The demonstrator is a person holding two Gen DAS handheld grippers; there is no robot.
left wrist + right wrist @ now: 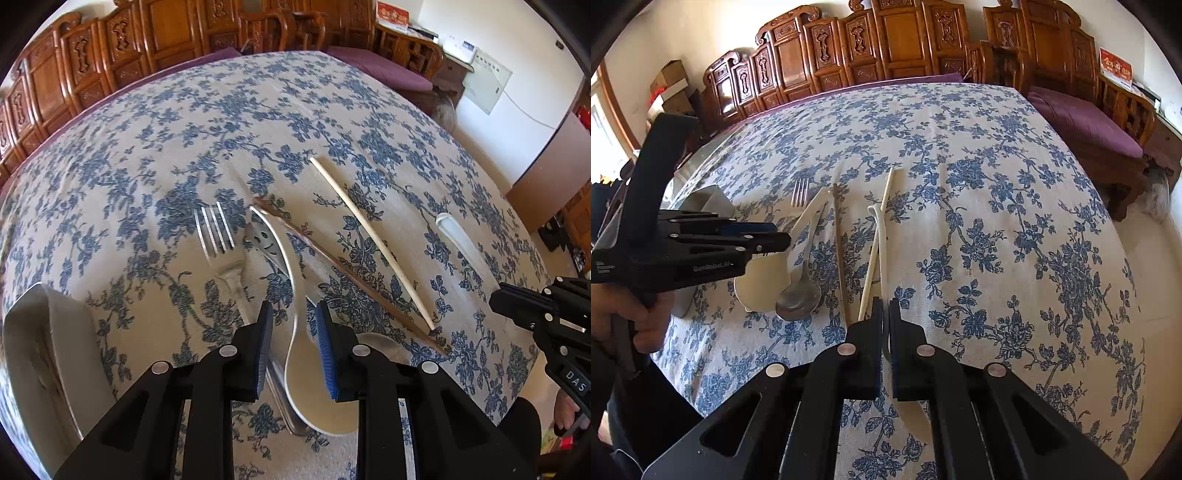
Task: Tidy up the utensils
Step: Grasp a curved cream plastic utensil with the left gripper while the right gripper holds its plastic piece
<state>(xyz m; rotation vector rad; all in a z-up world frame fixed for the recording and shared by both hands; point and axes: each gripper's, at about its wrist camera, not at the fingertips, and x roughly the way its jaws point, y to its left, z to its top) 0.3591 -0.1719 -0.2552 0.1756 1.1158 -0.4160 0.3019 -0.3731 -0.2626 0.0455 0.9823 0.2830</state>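
Floral-clothed worktop (pixel 184 122): white ceramic spoon (pixel 295 314), handle pointing away, between left gripper (pixel 293 314) fingers, spread, untouching; right gripper (pixel 885 314) fingers pinching second white spoon (pixel 882 236).

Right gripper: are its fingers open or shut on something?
Shut on the white ceramic spoon: the right gripper's black fingers pinch its handle with almost no gap.

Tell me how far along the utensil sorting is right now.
Nothing looks sorted yet. In hand: the right gripper is shut on a white ceramic spoon's handle, and the left gripper straddles a second white ceramic spoon, fingers not yet pressing. Left on the floral tablecloth: silver metal fork, steel spoon, dark brown chopstick and pale wooden chopstick.
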